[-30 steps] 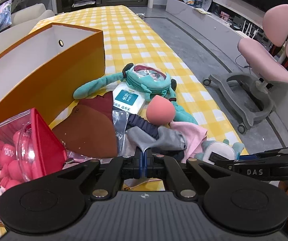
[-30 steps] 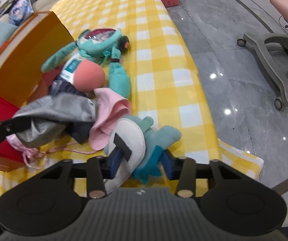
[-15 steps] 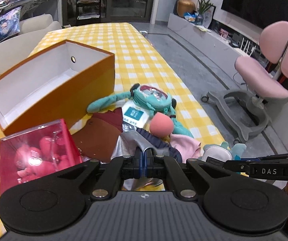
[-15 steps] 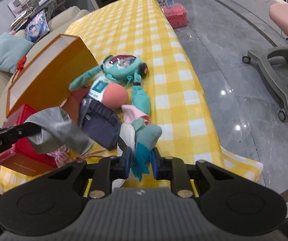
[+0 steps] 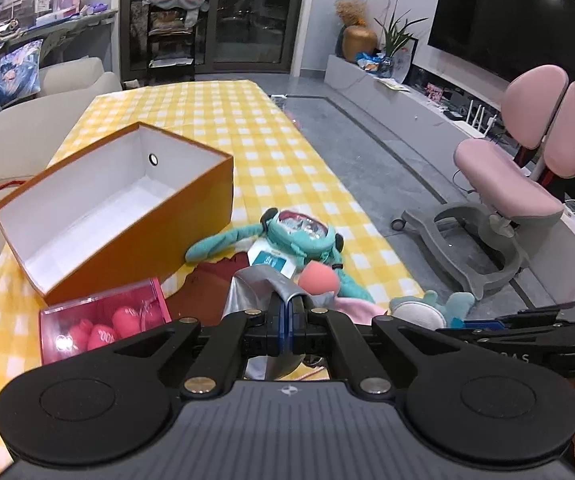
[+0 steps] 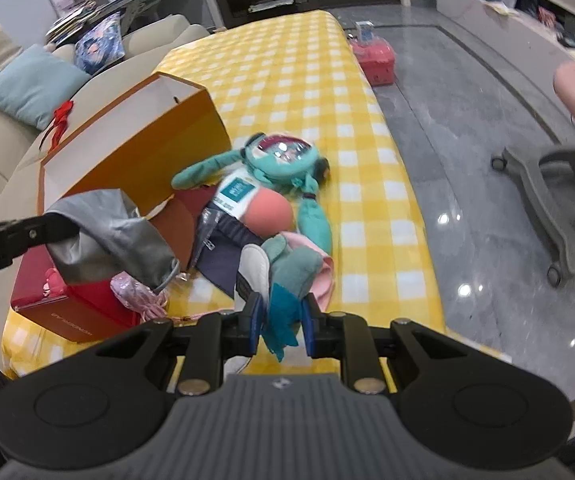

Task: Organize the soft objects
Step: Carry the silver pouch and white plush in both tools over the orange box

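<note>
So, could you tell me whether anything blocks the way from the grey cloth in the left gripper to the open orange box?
Nothing visible does: the grey cloth hangs lifted beside the orange box, whose open top looks empty.

A desk (image 5: pixel 215 120) under a yellow-and-white checked cloth carries an open orange box (image 5: pixel 127 220) along its left edge, a red box (image 6: pixel 71 308) near the front left corner, and a heap of soft toys (image 6: pixel 283 164) and clothes (image 6: pixel 227 256) towards the right edge.
</note>
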Tool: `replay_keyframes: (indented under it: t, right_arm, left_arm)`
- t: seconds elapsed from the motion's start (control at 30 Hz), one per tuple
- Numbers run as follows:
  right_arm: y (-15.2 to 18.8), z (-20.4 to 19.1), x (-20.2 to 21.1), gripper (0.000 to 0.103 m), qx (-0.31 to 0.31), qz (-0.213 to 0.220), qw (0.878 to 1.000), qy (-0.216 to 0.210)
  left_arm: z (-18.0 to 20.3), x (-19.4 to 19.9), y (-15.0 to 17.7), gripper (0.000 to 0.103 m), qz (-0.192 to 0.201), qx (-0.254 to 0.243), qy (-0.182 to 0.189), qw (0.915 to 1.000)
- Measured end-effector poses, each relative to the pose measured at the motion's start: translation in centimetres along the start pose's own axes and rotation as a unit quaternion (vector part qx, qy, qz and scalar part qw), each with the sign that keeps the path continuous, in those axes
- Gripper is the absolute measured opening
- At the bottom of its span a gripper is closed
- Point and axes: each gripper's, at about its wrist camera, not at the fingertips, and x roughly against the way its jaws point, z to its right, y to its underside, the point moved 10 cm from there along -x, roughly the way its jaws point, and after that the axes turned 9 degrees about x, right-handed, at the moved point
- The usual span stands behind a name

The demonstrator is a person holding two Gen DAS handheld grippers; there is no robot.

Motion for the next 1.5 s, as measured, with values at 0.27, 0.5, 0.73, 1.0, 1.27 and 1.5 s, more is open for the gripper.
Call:
replay_keyframes:
  t: [0.27, 0.5, 0.73, 1.0, 1.27, 1.5]
  right_arm:
    - [-3.0, -2.3, 1.2, 0.019, 0.04, 0.015, 0.999, -0.001]
    - [-6.8, -4.3, 1.6, 0.019, 0.08, 0.029, 0.996, 0.0]
    - [-11.7, -7.6, 1.7, 0.019, 0.126, 0.05, 0.991, -0.003]
    - [-17.0, -11.4, 0.6, 0.019, 0.166, 0.063, 0.984, -0.01]
    - [-20.5, -14.7, -2.9, 0.019, 0.202, 0.055, 0.978, -0.015]
    - [-23.5, -18.1, -5.4, 0.019, 0.228, 0.055, 0.972, -0.025]
  left_arm:
    - [-0.9, 0.8, -1.8, 0.002, 0.003, 0.001, 0.001, 1.0]
    - [-2.5, 1.6, -4.6, 0.002, 0.003, -0.006, -0.008, 0.9999]
    - [-4.4, 2.0, -7.2, 0.002, 0.008, -0.021, -0.021, 0.9995]
    - [-8.6, 1.3, -10.4, 0.002, 0.005, -0.013, -0.038, 0.9992]
    - [-12.9, -0.6, -12.2, 0.002, -0.004, 0.015, -0.05, 0.9986]
    - [-16.2, -1.9, -13.2, 0.002, -0.016, 0.029, -0.067, 0.9972]
